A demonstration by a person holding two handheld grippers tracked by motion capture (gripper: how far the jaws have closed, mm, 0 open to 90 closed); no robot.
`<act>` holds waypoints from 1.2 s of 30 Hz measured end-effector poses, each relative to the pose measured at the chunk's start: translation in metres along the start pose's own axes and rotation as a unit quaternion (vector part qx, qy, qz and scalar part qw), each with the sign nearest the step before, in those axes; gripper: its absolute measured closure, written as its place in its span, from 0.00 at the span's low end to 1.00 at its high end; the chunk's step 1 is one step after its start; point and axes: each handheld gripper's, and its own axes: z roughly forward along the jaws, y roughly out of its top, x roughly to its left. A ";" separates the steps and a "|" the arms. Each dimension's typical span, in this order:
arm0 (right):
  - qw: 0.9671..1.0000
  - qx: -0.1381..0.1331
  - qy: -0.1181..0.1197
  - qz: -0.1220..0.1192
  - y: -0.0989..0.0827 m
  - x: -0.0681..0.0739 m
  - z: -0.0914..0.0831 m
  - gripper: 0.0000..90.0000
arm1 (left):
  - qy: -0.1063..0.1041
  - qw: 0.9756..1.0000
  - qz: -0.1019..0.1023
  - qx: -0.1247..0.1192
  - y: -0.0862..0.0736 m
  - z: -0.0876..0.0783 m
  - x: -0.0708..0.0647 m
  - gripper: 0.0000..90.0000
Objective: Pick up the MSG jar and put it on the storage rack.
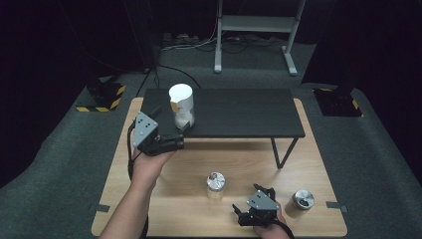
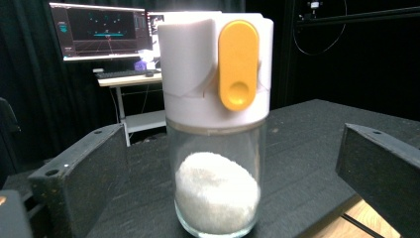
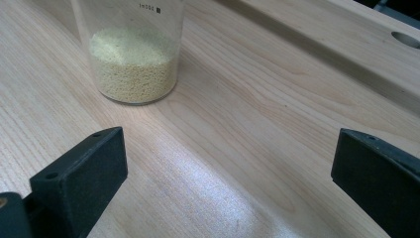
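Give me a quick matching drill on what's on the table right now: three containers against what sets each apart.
Things:
1. white-capped jar
2. middle jar
3. right-hand jar

Descriptions:
A. on the wooden table, to the right of the right gripper
B. on the black shelf, between the open jaws of the left gripper
C. holds yellow grains, on the wooden table

Pairs: 1-B, 2-C, 3-A
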 end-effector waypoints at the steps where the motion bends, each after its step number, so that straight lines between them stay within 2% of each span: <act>1: 1.000 0.000 0.000 0.000 0.000 0.000 0.000 0.00 | 0.000 1.000 0.000 -0.001 -0.001 -0.003 -0.001 0.01; 13: 1.000 0.000 -0.001 -0.003 0.000 0.000 0.000 0.00 | -0.003 1.000 -0.016 0.010 -0.011 -0.017 -0.002 0.01; 24: 1.000 0.000 -0.001 -0.003 0.000 0.001 0.000 0.00 | 0.002 0.999 -0.006 0.037 -0.035 -0.030 -0.005 0.01; 36: 1.000 0.001 -0.003 -0.003 0.000 0.001 0.000 0.00 | -0.001 0.998 -0.012 0.065 -0.060 -0.041 -0.011 0.01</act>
